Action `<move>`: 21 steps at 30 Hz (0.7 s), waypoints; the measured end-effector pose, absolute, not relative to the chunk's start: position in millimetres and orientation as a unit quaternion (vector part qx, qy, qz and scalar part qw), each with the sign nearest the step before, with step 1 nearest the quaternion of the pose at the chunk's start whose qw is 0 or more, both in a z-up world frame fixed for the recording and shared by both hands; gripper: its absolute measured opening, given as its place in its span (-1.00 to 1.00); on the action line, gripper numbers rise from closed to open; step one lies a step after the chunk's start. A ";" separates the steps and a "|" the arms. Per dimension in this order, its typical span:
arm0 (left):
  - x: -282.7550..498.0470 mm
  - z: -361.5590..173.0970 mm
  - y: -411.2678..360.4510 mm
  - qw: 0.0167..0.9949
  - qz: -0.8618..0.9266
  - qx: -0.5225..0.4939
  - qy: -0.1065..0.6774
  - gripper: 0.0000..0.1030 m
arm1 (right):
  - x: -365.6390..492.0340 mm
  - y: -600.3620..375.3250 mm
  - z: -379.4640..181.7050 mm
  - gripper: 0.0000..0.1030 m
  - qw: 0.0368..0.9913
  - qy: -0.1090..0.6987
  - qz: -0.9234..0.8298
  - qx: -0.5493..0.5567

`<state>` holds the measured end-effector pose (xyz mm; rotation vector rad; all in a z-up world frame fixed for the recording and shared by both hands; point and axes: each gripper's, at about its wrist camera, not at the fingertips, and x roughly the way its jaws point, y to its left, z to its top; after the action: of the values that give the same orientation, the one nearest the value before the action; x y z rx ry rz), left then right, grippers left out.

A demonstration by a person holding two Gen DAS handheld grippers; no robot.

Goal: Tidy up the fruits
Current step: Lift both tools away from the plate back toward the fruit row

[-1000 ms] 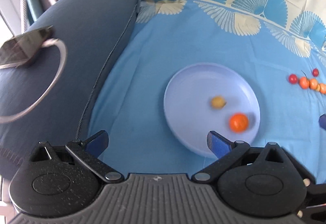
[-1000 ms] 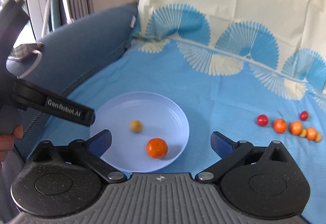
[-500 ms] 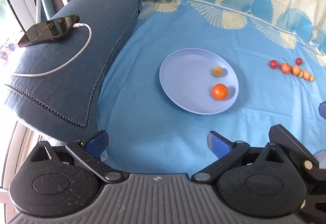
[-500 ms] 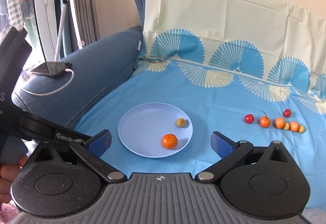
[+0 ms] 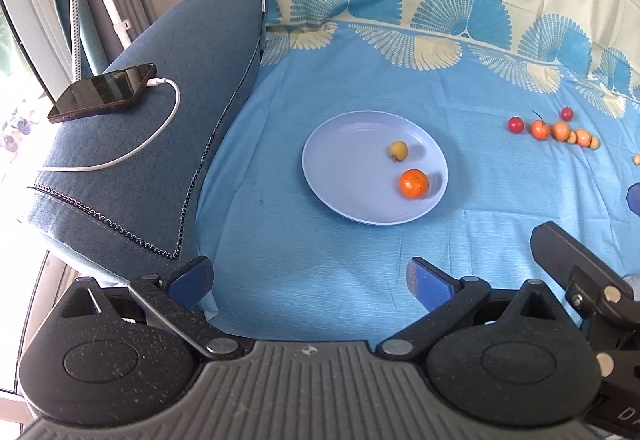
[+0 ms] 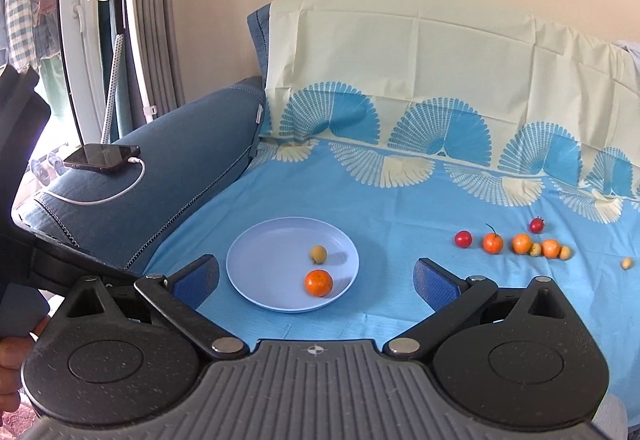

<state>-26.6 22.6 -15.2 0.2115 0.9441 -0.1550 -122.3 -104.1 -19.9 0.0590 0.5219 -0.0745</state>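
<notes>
Fruits still out: we see a row of small red and orange fruits [image 6: 516, 242] lying on the blue sheet [image 6: 400, 200], well to the right of the plate [image 6: 256, 252], with one small yellowish fruit [image 6: 626, 262] farther right again.
Fruits on the plate: an orange [image 6: 318, 282] near the plate's front right rim and a small yellow fruit [image 6: 319, 253] just behind it, the two apart.
Handling: we judge them all light, round and smooth, so they will likely roll on the soft sheet and inside the plate; the small red ones look soft-skinned and want a gentle squeeze.
Where to hold: across the widest middle of each fruit, one at a time, since those in the row lie close or touching.
Left gripper [image 5: 308, 282]: jaws spread wide, holding nothing, in front of the plate.
Right gripper [image 6: 316, 282]: jaws spread wide, empty, also in front of the plate.
Around: a phone [image 5: 102, 92] on its white cable [image 5: 132, 152] rests on the sofa arm [image 5: 160, 144], left of the plate.
In the way: nothing that we can see lies between the plate and the row.
</notes>
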 end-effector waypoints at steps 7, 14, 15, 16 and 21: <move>-28.1 -14.9 22.4 0.883 -0.074 0.105 0.451 0.99 | -127.7 -101.3 -15.8 0.99 0.968 0.247 -0.036 0.022; -27.0 -17.1 21.2 0.881 -0.070 0.110 0.454 0.99 | -126.3 -98.7 -15.8 0.99 0.968 0.250 -0.032 0.015; -26.6 -17.4 21.4 0.881 -0.070 0.111 0.455 0.99 | -126.3 -98.5 -16.0 0.99 0.968 0.250 -0.032 0.014; -26.2 -17.9 20.8 0.881 -0.069 0.112 0.455 0.99 | -125.9 -98.5 -16.4 0.99 0.967 0.251 -0.032 0.014; -25.4 -20.7 19.9 0.879 -0.070 0.116 0.458 0.99 | -123.4 -101.2 -19.3 0.99 0.966 0.257 -0.031 0.020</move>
<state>-25.4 19.9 -20.7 0.2417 0.9542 -0.1450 -123.4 -101.2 -19.3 0.0403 0.5209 -0.0620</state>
